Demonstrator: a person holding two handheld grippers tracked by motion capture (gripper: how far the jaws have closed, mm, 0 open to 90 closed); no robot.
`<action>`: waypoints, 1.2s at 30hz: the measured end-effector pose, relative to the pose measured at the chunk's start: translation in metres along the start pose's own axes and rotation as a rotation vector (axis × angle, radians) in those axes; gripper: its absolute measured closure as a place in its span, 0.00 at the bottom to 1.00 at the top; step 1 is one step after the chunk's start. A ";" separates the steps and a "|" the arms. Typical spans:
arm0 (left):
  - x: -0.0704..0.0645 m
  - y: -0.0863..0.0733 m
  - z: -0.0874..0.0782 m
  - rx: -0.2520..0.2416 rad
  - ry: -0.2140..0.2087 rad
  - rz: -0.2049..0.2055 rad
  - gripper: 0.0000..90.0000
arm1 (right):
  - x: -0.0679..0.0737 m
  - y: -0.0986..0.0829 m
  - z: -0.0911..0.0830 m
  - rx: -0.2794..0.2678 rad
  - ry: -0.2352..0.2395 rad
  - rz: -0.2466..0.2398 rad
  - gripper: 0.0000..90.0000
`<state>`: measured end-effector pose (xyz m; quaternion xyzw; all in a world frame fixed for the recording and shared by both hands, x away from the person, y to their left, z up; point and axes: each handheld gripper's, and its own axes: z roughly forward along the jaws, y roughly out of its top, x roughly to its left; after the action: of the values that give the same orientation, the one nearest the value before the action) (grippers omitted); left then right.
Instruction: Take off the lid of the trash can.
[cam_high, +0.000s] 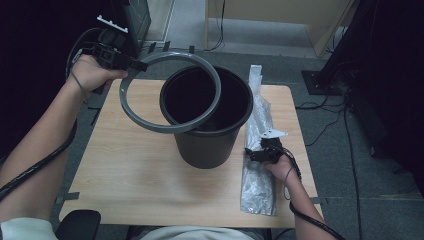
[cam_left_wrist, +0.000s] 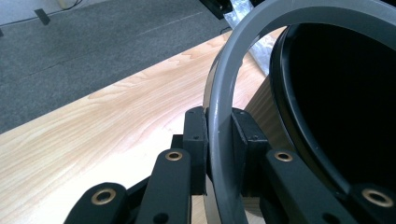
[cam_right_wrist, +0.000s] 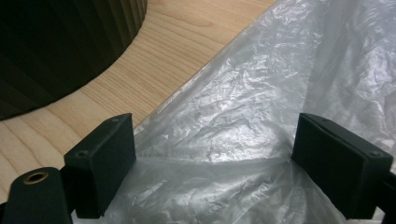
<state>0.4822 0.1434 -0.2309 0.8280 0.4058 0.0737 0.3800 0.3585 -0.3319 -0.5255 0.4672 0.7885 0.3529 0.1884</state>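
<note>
Nearest the person, the right gripper (cam_high: 251, 155) stands wide open over the plastic bag (cam_high: 258, 185) on the table (cam_high: 130, 175). Beyond, the bin (cam_high: 207, 145) stands mid-table; the left gripper (cam_high: 140, 66) clamps the grey ring (cam_high: 150, 122), tilted over its mouth. No writing is legible.

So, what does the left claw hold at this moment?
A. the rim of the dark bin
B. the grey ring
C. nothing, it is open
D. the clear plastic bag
B: in the left gripper view the left claw is shut on the grey ring, lifted partly above the dark bin; the plastic bag lies under the right claw.
</note>
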 end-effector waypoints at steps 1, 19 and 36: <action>0.001 -0.001 -0.001 0.000 0.001 -0.001 0.86 | 0.000 0.000 0.000 0.000 0.000 0.000 0.14; 0.011 -0.010 -0.016 -0.020 0.018 -0.025 0.86 | 0.000 0.000 0.000 0.000 0.000 0.000 0.14; 0.025 -0.023 -0.027 -0.021 0.041 -0.052 0.86 | 0.000 0.000 0.000 0.000 0.000 0.000 0.14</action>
<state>0.4728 0.1856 -0.2321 0.8114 0.4339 0.0852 0.3822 0.3585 -0.3319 -0.5255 0.4673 0.7884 0.3530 0.1884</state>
